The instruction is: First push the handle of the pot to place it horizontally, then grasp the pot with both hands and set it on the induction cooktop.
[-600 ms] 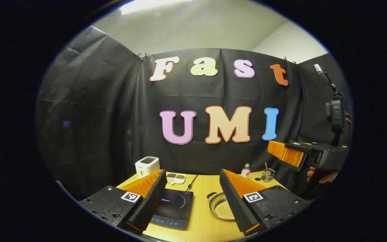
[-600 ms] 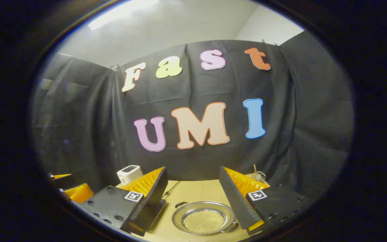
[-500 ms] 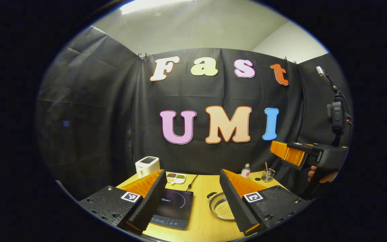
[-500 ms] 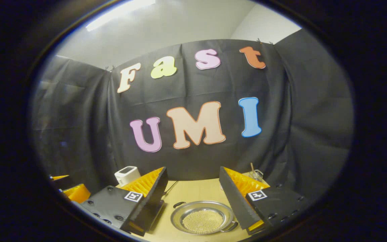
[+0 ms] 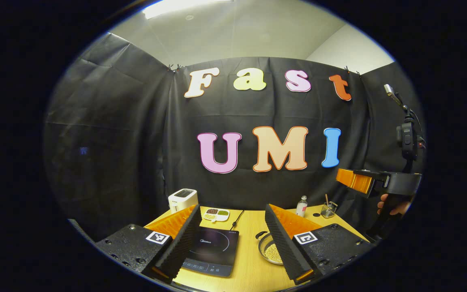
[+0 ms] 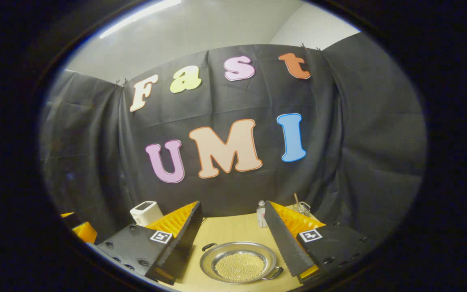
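Fingers (image 5: 185, 237) of left gripper (image 5: 231, 239) spread wide, grasping nothing, above induction cooktop (image 5: 213, 251). Right gripper (image 6: 233, 237) likewise released, hovering over pot (image 6: 239, 267) on worktop (image 6: 227, 231), well clear of it. Pot sits just right of cooktop, handles on a diagonal; toaster (image 5: 182, 199) and bottle (image 5: 301, 206) at back

Left gripper (image 5: 231, 239): fingers spread wide, holding nothing, above the near table edge.
Table (image 5: 249, 227): yellow wood.
Induction cooktop (image 5: 213, 250): black, flat, near left.
Pot (image 5: 269, 248): steel, pale beads inside, right of the cooktop, apart from it; dark handle toward far left.
Far edge: white appliance (image 5: 183, 199), divided dish (image 5: 216, 214), small bottle (image 5: 301, 206), glass jar (image 5: 328, 209).
Right gripper (image 5: 357, 180): raised at far right, held by a hand (image 5: 391, 205).
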Tool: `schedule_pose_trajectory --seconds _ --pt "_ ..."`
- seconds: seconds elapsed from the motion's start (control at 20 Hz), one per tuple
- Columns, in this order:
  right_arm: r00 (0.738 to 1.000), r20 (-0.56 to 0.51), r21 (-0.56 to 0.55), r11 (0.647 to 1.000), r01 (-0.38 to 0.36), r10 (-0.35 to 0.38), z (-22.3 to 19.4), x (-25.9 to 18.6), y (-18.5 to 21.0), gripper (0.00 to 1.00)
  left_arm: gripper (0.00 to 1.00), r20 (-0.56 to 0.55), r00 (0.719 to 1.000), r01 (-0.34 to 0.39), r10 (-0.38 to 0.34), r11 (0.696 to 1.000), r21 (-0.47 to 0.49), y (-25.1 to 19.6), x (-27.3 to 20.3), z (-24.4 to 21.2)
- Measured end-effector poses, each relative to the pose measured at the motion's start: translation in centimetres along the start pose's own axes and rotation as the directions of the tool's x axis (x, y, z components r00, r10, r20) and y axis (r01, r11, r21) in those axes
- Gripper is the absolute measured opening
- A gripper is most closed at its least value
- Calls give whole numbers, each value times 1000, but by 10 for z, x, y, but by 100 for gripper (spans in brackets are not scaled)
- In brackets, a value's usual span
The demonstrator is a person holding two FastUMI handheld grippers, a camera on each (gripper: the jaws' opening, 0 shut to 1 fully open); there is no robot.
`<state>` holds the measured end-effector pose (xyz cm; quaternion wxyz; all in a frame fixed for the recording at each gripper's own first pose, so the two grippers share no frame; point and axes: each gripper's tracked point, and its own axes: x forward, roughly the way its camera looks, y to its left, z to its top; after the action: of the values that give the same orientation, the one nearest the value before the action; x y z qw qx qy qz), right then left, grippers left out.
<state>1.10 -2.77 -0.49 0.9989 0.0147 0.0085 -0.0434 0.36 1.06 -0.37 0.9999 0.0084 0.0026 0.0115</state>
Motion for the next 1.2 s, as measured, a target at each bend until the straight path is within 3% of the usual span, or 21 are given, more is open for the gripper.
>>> schedule_pose_trajectory --seconds 0.5,0.6,0.7,0.75,0.8,1.0,1.2 --pt "1000 -18 0 1000 -2 2 -6 6 20 92 96 -20 999 34 -34 999 -10 -1 5 -9" --pt "1000 -5 -20 1000 -14 13 -4 8 28 92 92 -22 999 37 -37 999 -3 -1 1 -12" --pt "1000 -2 -59 998 -13 13 -6 8 29 92 96 -23 999 43 -43 999 -1 0 1 -12" --pt "1000 -2 -68 998 -14 14 -7 6 30 96 92 -24 999 46 -46 999 -2 -1 0 -13" --pt "1000 -5 -71 997 -17 17 -10 5 31 92 96 -24 998 49 -49 999 -4 -2 1 -14" --pt "1000 -18 -53 998 -26 25 -16 -6 25 92 92 -30 998 55 -55 998 -3 0 1 -18" --pt "1000 -27 -64 998 -5 3 -18 -17 11 92 96 -38 997 72 -72 997 -15 -3 2 -22"
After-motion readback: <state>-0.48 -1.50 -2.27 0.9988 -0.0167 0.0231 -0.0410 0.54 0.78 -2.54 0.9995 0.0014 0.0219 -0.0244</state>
